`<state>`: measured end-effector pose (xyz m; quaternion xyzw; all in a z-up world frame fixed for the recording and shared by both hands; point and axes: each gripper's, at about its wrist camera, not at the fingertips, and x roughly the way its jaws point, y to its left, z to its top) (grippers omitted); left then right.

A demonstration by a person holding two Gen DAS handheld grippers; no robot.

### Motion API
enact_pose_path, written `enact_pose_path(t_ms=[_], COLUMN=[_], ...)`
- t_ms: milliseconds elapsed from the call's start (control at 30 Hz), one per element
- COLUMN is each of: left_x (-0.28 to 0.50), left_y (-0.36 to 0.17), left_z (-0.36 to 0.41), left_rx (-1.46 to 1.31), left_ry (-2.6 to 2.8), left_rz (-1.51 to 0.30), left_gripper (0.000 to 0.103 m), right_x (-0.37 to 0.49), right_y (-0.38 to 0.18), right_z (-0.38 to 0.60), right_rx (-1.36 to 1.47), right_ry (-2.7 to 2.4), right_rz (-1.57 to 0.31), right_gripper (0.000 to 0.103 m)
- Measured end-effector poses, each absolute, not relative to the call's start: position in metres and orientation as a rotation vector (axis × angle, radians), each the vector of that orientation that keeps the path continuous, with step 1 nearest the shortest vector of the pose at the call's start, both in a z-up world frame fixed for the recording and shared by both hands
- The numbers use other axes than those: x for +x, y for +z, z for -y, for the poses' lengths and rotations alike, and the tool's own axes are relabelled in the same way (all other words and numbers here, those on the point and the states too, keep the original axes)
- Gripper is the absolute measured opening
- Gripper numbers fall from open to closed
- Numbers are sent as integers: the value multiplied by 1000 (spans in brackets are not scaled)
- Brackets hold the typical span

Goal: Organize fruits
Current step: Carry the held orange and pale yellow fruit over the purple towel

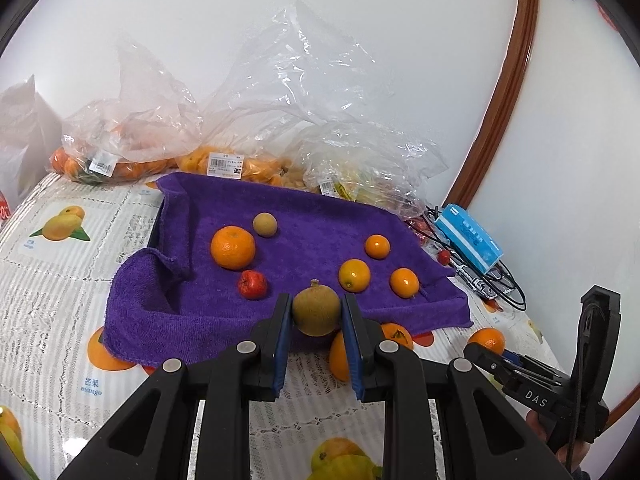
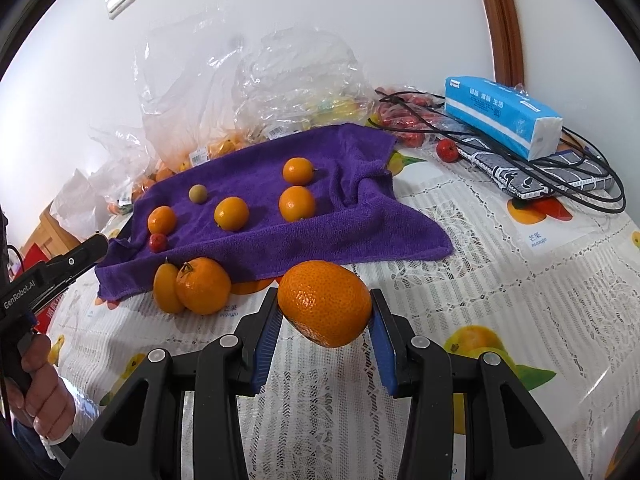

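Observation:
My left gripper [image 1: 316, 312] is shut on a brown-green round fruit [image 1: 316, 310] and holds it above the near edge of the purple towel [image 1: 312, 216]. On the towel lie a big orange [image 1: 233, 248], a small brown fruit [image 1: 265, 224], a small red fruit [image 1: 252, 284] and three small oranges [image 1: 354, 275]. My right gripper [image 2: 325, 312] is shut on a mandarin [image 2: 325, 303], held above the tablecloth in front of the towel [image 2: 280, 200]. Two oranges [image 2: 202, 285] lie on the cloth by the towel's near edge.
Clear plastic bags of fruit [image 1: 224, 164] stand behind the towel against the wall. A blue tissue pack [image 2: 502, 116], black cables [image 2: 560, 184] and a loose red fruit [image 2: 447, 150] lie at the right. The left gripper's body [image 2: 48, 276] is at the left.

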<state>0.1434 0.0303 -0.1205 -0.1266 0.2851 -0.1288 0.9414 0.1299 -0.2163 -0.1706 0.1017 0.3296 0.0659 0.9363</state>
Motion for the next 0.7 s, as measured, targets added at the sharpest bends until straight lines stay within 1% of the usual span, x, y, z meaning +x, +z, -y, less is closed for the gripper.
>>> enact_pose_path(t_ms=[167, 367, 700], left_x=[144, 139, 142], left_y=[-121, -115, -107], left_z=[-30, -26, -34], left_rx=[-251, -213, -231], left_ry=[-236, -222, -165], left_rz=[-578, -553, -561], left_gripper=[23, 23, 23], right_x=[126, 131, 137], right_y=[-167, -161, -126], right_z=[214, 211, 186], right_rx=[206, 281, 184], right_ry=[147, 193, 236], right_rz=[-641, -639, -577], right_gripper=[43, 43, 43])
